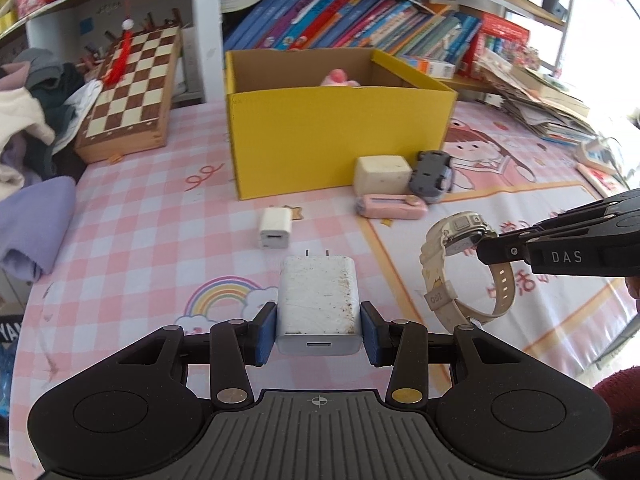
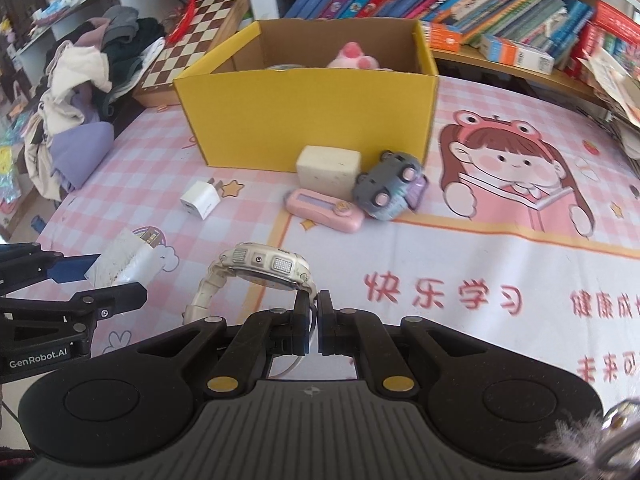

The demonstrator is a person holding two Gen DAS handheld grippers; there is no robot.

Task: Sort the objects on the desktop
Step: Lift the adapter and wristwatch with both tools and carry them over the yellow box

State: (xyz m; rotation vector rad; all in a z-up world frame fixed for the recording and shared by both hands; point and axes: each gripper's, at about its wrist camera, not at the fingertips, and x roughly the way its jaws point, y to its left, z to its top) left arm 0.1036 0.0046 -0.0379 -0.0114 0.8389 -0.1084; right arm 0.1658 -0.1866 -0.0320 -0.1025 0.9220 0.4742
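A scuffed white charger [image 1: 319, 304] is sitting between the blue pads [image 1: 267, 330] of the left gripper [image 1: 319, 330], which are pressing on its two long sides; its long axis is running straight away from the camera, the two metal prongs pointing toward the yellow cardboard box [image 1: 320, 140] and the port facing back at the lens. Whether it is lifted clear of the pink checked table mat [image 1: 160, 220] or resting on it is hard to judge from either view. To its right, a cream digital watch [image 2: 264, 268] is being pinched by the right gripper [image 2: 314, 320], whose fingers are nearly closed on the strap beside the case; the watch is standing on edge, its face turned upward and its band looping down to the left. A smaller white plug cube [image 1: 275, 227] is lying on the mat between the charger and the box, its prongs pointing away toward the box in the right wrist view. Just in front of the box, a cream block [image 2: 328, 170], a pink flat case [image 2: 324, 210] and a grey toy car [image 2: 388, 190] flipped onto its side are clustering together, touching or nearly so. A pink plush [image 2: 354, 56] is showing inside the box. Behind, a chessboard [image 1: 128, 92] is leaning beside a heap of clothes [image 1: 32, 128], with rows of books [image 1: 360, 20] slanting on the shelf.
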